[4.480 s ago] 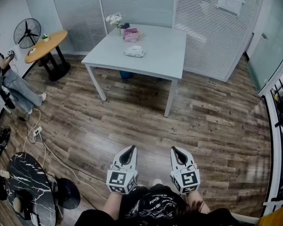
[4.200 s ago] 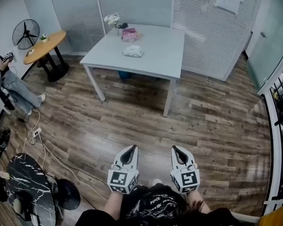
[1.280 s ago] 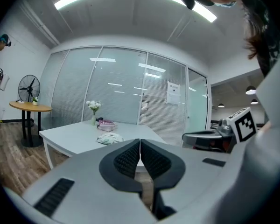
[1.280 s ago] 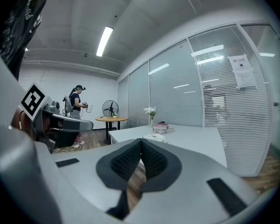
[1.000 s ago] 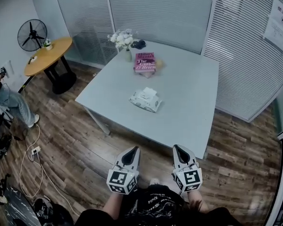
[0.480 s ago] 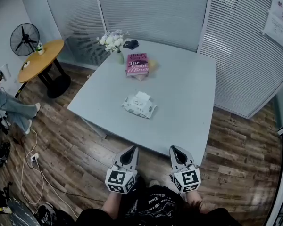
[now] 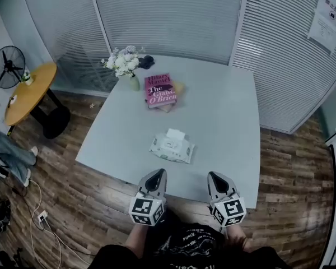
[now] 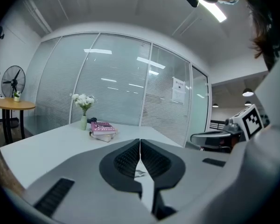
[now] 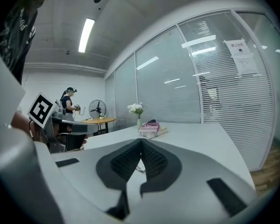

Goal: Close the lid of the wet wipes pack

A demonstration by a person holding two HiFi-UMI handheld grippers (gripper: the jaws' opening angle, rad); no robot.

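Grey-white table (image 7: 224,116) filled the middle of the head view, on a wood-plank floor (image 7: 73,195). Pack (image 7: 172,148) lay flat on it at lower centre of frame, near the table's bottom edge, well apart from everything else there. Its lid (image 7: 175,134) stood raised along the pack's upper side, not down.

My left gripper (image 7: 155,175) sat at bottom, just left of centre, tip at the table's edge. Its own view showed the ribbed pads meeting, nothing between them. My right gripper (image 7: 217,176) sat level with it, just right of centre. Jaws were likewise pressed together and empty. Both were below the pack in frame, not touching it.

Book (image 7: 159,89), pink cover, lay at upper centre. Vase (image 7: 133,83) with white flowers stood just left of it. Round wooden table (image 7: 28,91) and fan (image 7: 5,66) were at the left edge. Blinds (image 7: 168,15) ran across the top. Right gripper view showed a person (image 9: 67,101) standing at far left, near the fan.
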